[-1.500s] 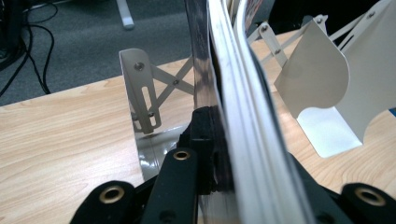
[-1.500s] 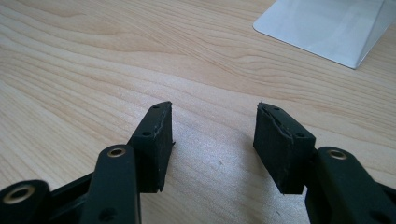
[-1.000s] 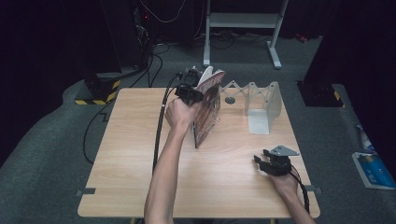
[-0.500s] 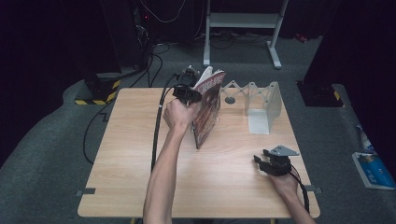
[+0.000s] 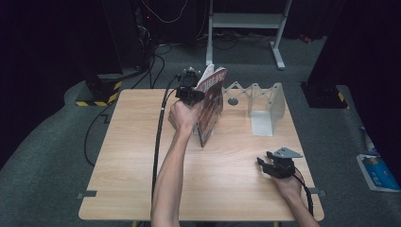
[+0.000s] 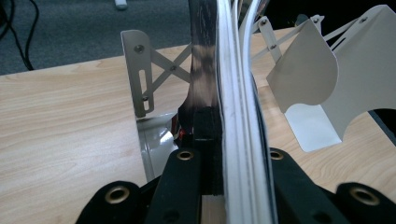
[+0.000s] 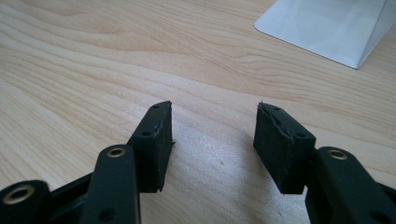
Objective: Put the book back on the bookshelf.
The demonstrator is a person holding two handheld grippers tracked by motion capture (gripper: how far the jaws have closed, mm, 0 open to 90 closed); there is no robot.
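At the table's far edge, left hand-held gripper [image 5: 191, 92] clamps the book [image 5: 211, 106] upright

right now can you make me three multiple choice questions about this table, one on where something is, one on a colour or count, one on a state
1. Where does the thin dark-red-covered book stand?
A. upright on the light wooden table, beside the white metal expanding book rack
B. flat by the near edge
C. on the floor

2. What colour is the rack?
A. black
B. white
C. yellow

3. How is the right gripper?
A. shut on the book
B. shut on the rack
C. open with nothing between its jaws

Answers: 1 A, the high view shows it on edge left of the rack, held by the left gripper. 2 B, its plates are white. 3 C, bare table shows between its jaws.
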